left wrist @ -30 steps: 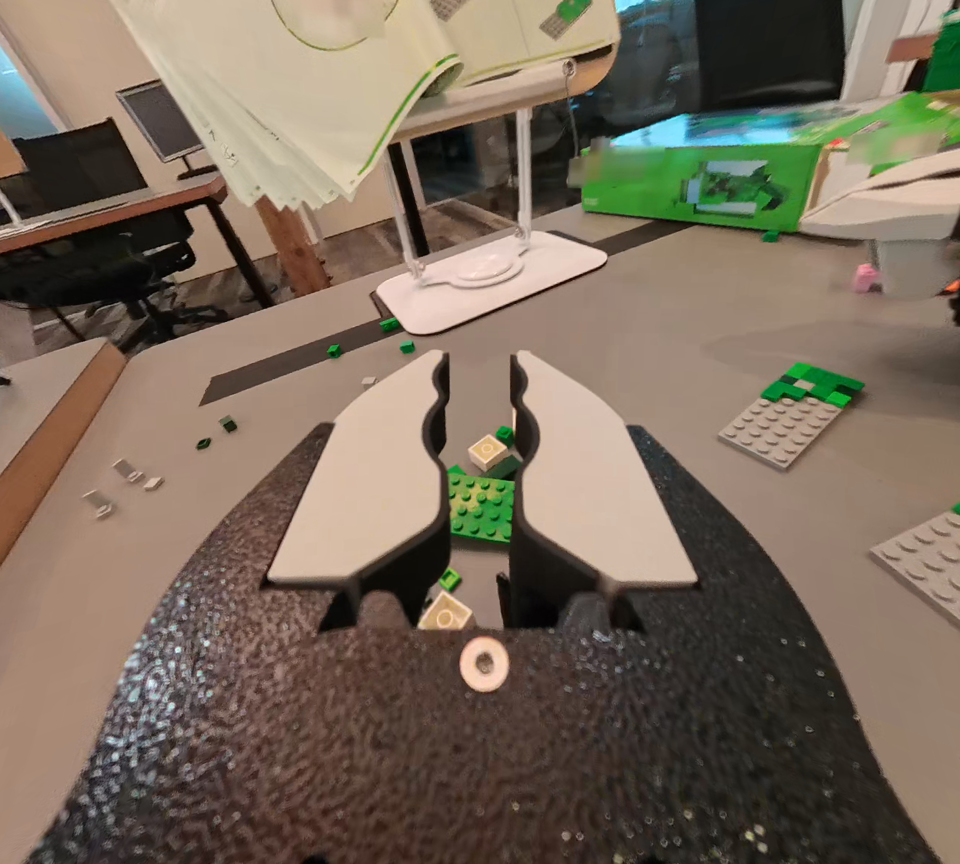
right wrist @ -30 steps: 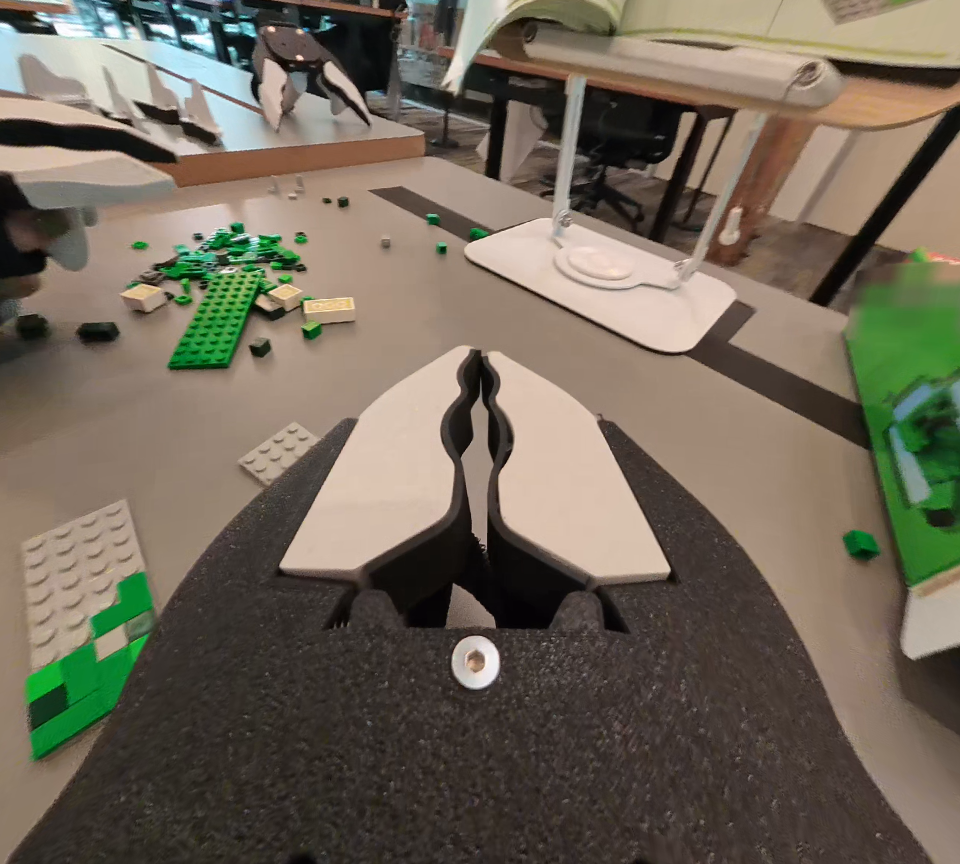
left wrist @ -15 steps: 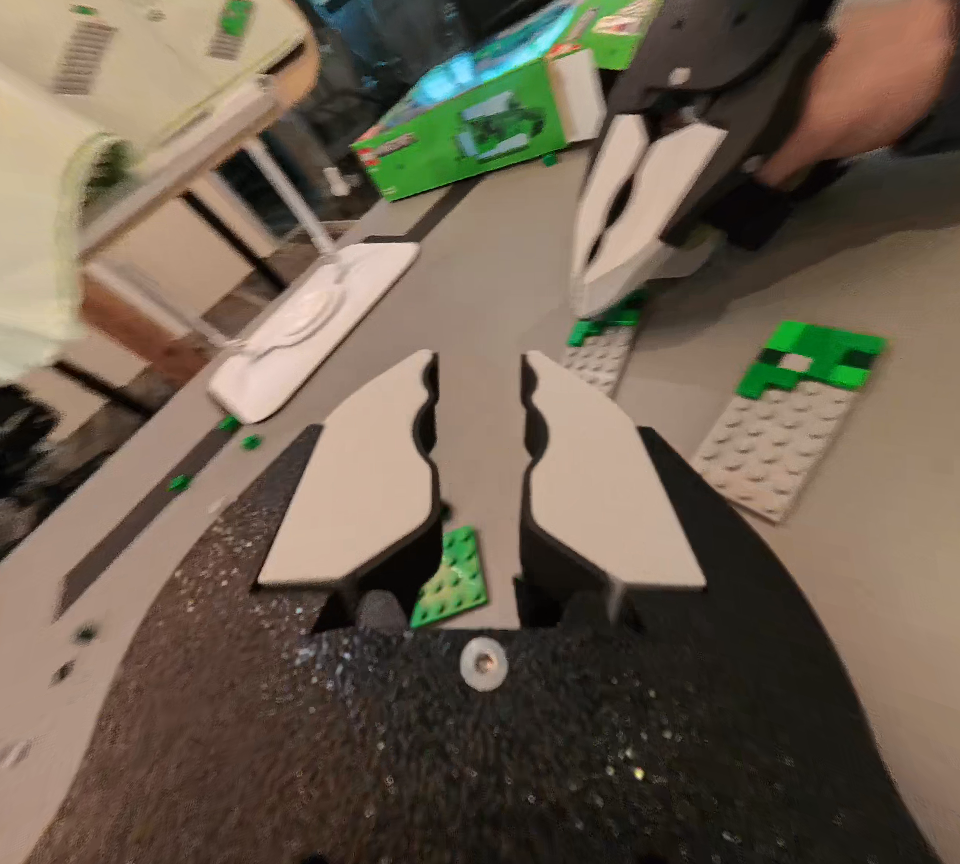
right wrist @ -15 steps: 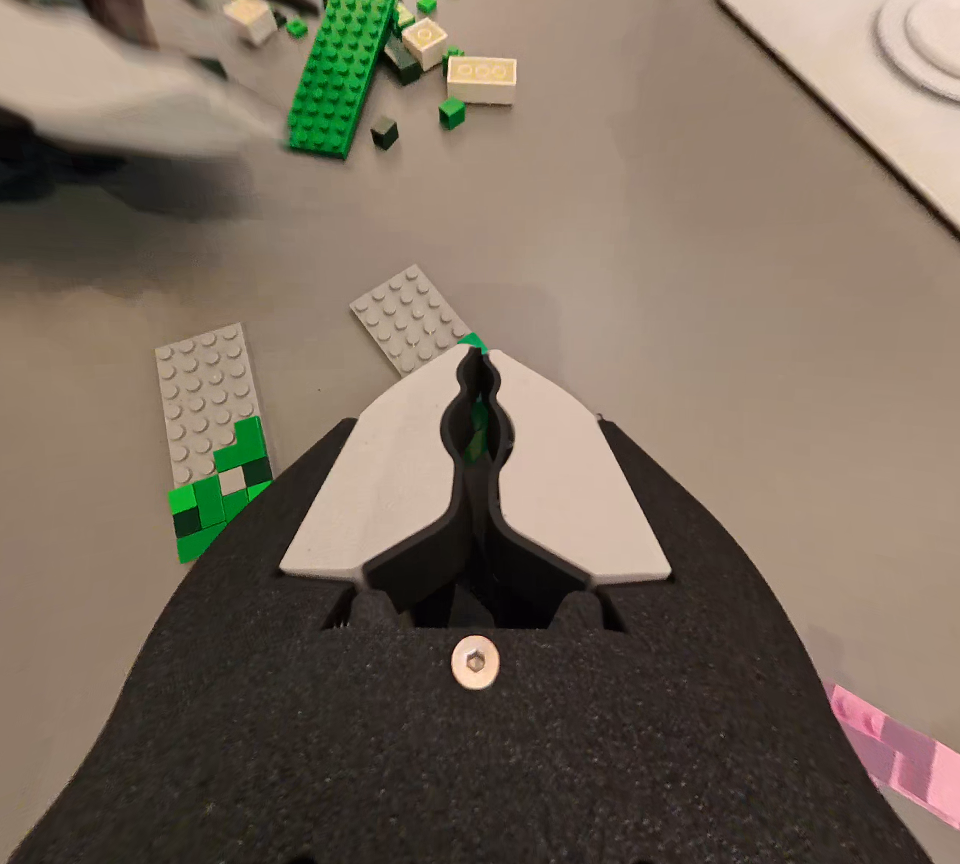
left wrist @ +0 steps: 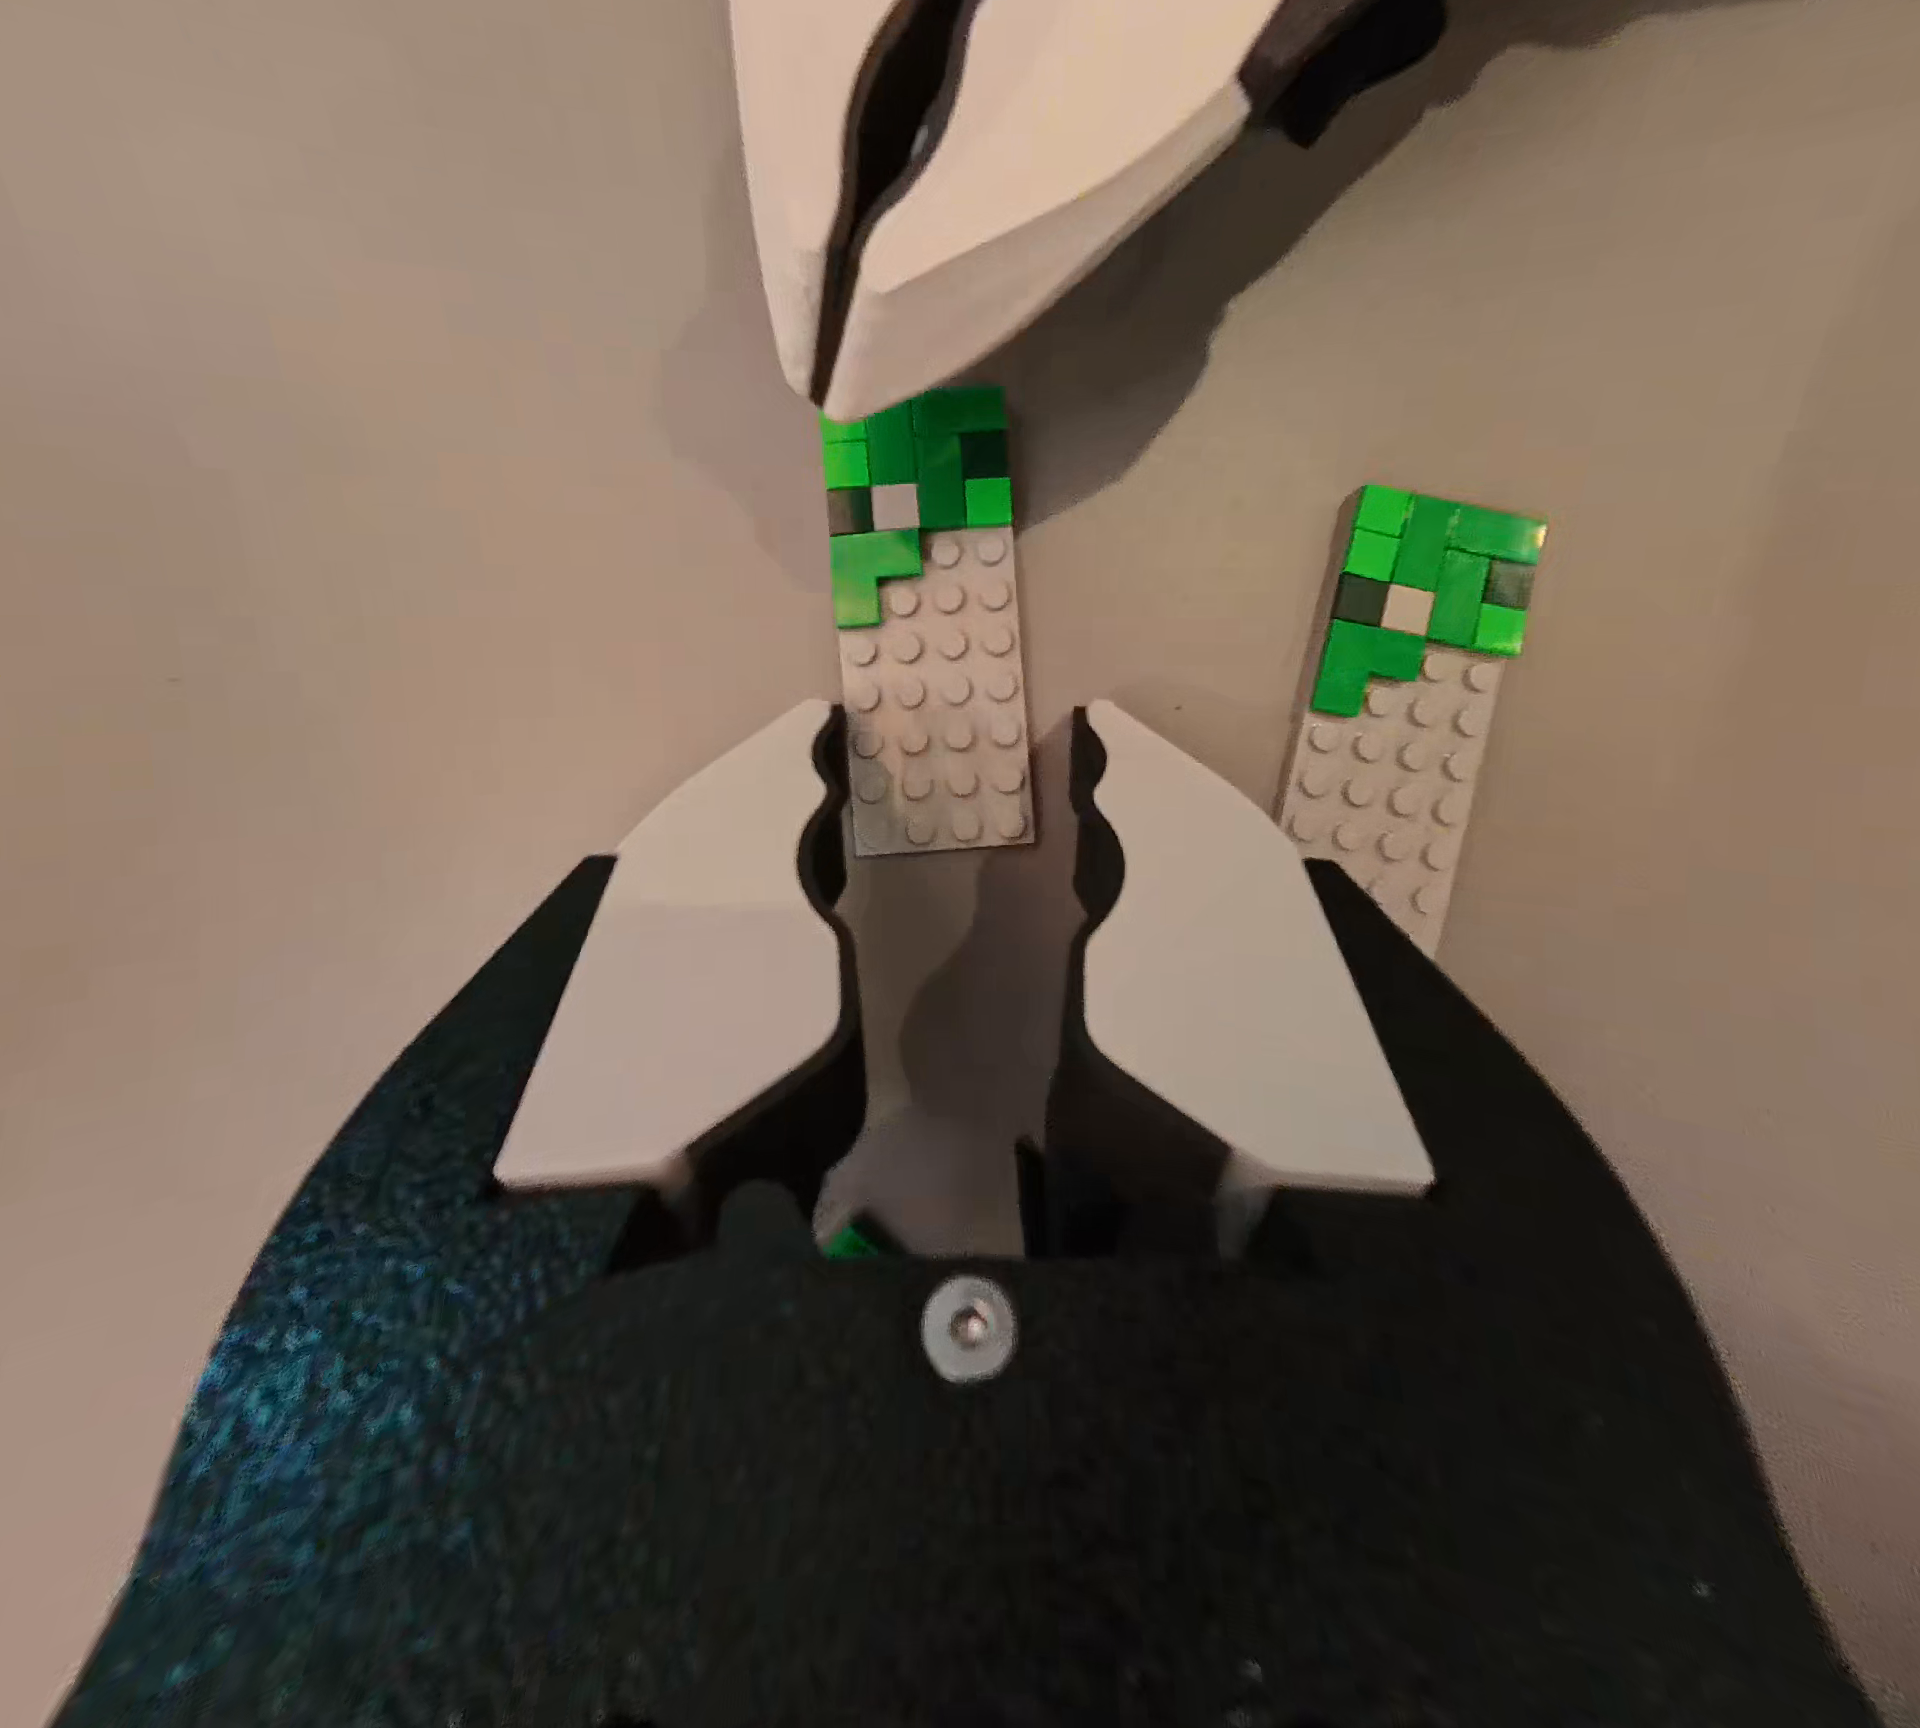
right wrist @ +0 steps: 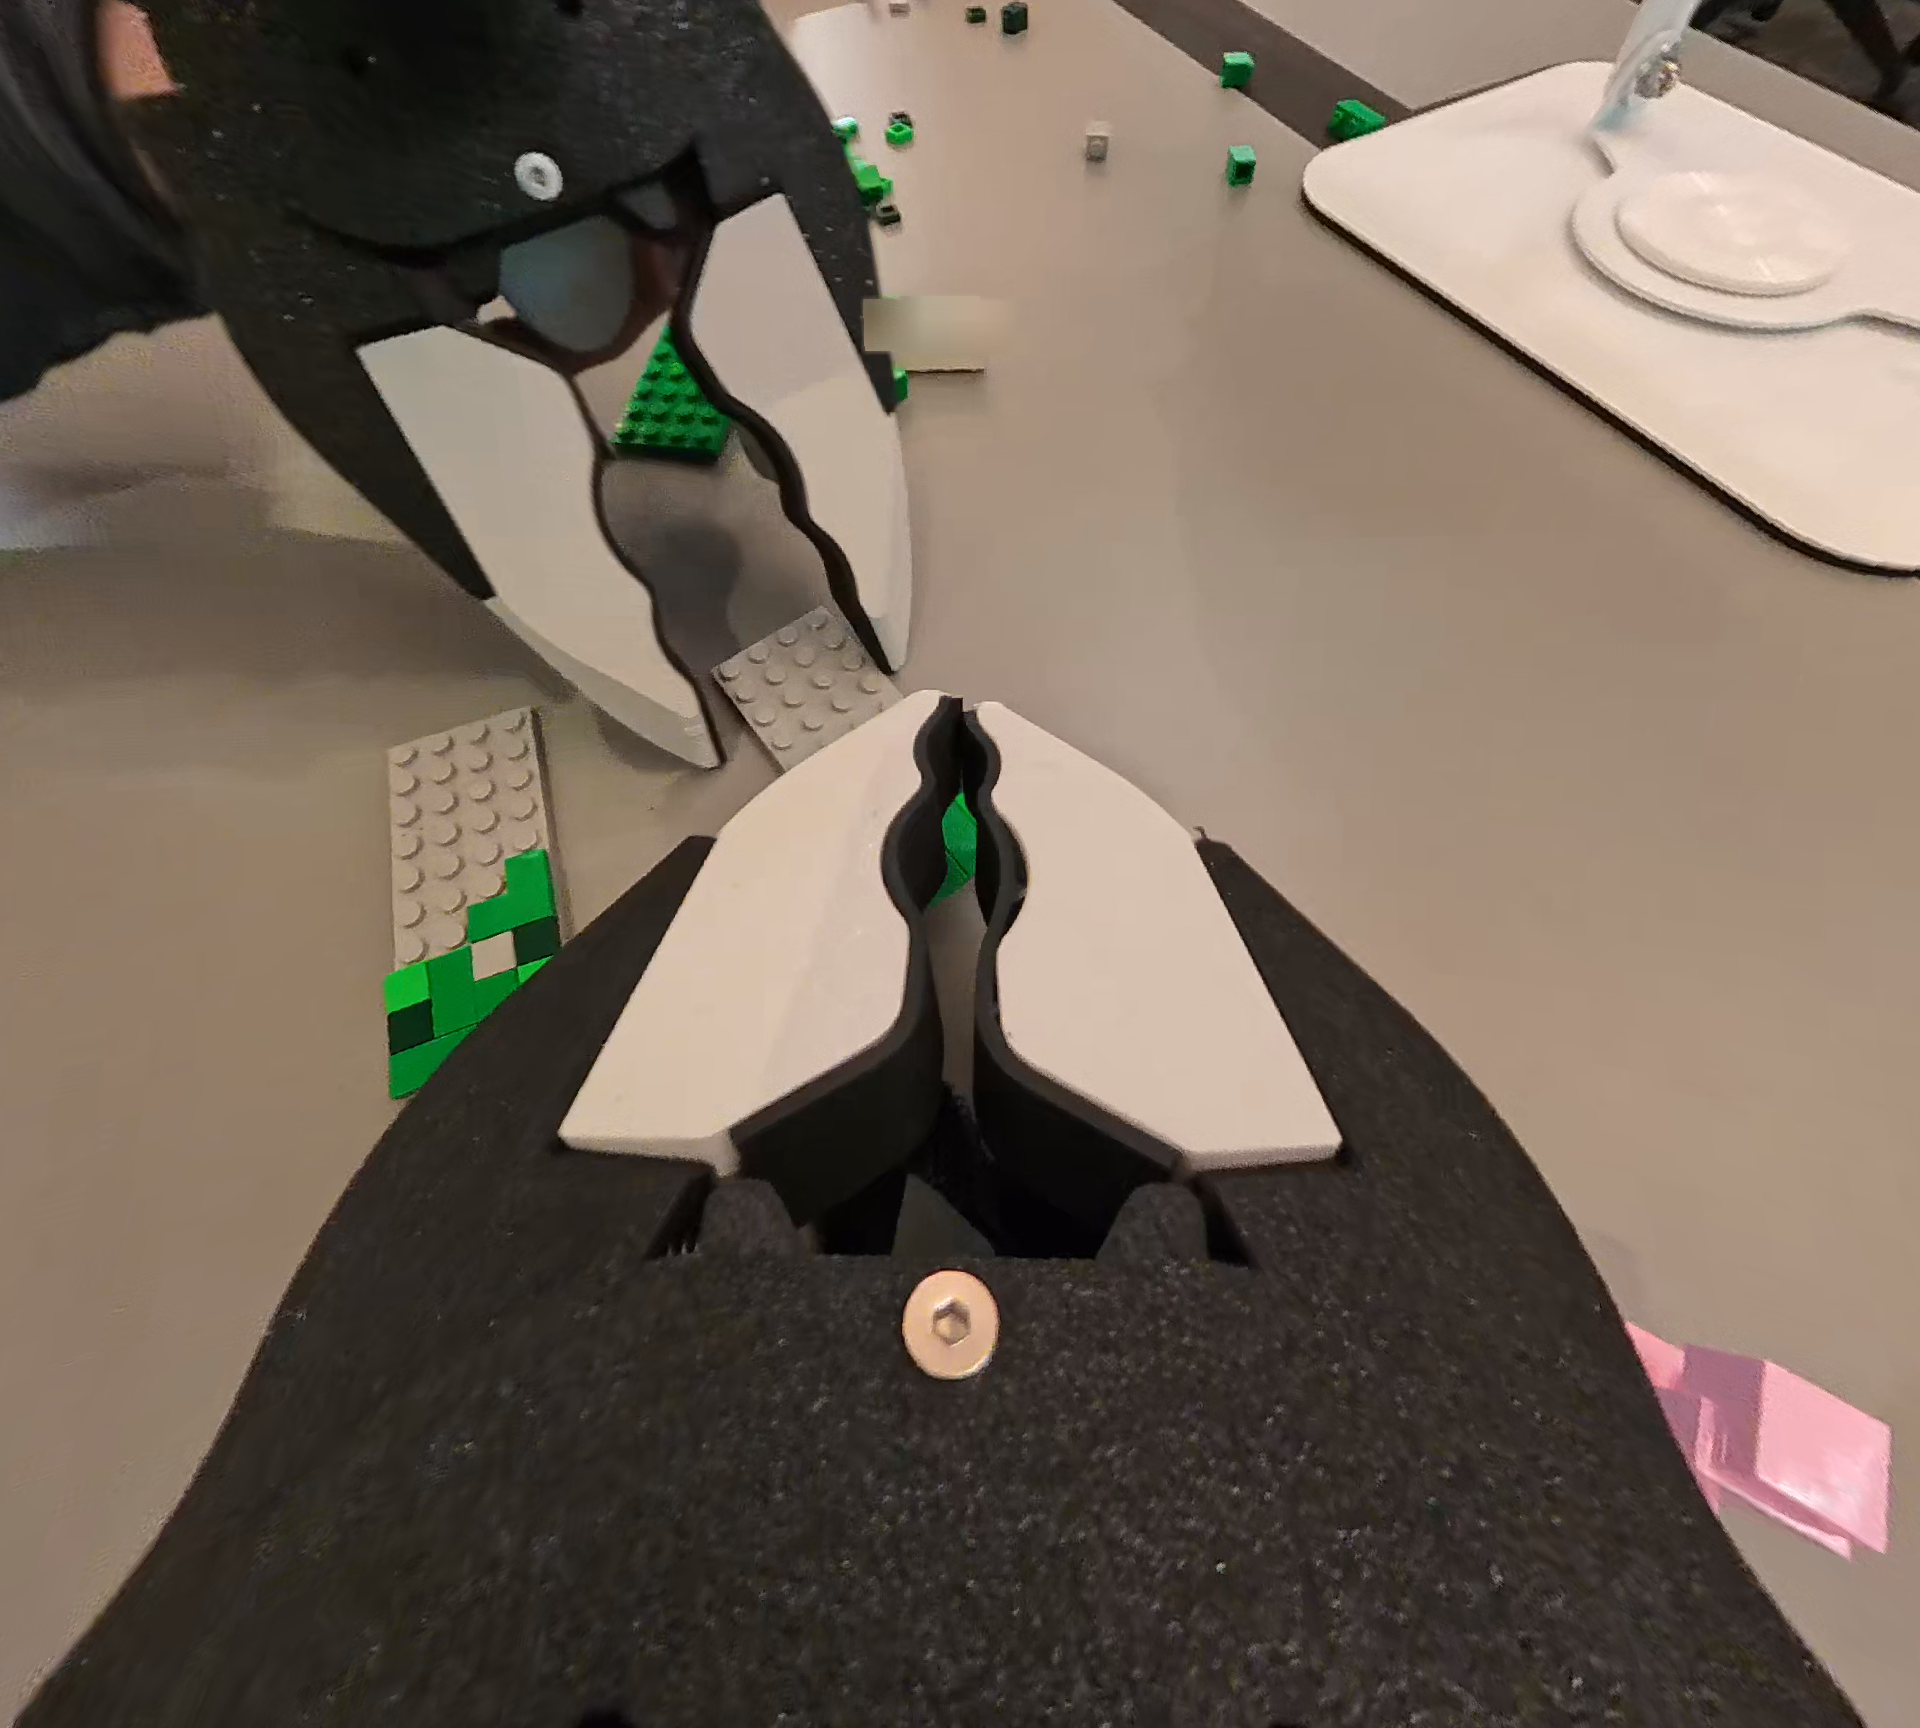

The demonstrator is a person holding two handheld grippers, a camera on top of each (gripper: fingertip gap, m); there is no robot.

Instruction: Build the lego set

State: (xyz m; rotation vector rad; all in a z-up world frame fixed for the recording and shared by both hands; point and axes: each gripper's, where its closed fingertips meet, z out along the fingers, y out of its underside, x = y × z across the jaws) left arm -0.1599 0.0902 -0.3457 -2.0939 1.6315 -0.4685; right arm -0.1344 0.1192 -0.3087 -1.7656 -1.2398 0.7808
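A grey plate (left wrist: 935,722) with green tiles (left wrist: 914,483) on its far end lies flat on the table. My left gripper (left wrist: 951,728) is open, its fingertips on either side of the plate's near end. My right gripper (left wrist: 826,395) comes in from the top of the left wrist view, shut, with its tip at the far left green tile. In the right wrist view, my right gripper (right wrist: 951,707) is shut with green showing through the gap. The open left gripper (right wrist: 800,702) straddles the same plate (right wrist: 810,681).
A second grey plate with green tiles (left wrist: 1403,743) (right wrist: 468,847) lies beside the first. A green plate (right wrist: 670,411) and small loose pieces (right wrist: 1236,166) lie behind. A white stand base (right wrist: 1662,307) is at the far right and a pink piece (right wrist: 1766,1450) at the near right. The gap from one gripper's tips to the other's is roughly 6 cm. The pink piece (right wrist: 1766,1450) sits 12 cm or so from the ends of my right fingers.
Both grippers have swung down over the near grey plate. The left gripper has opened wider and now straddles the plate's end. The right gripper stays shut and has come down onto its green tiles.
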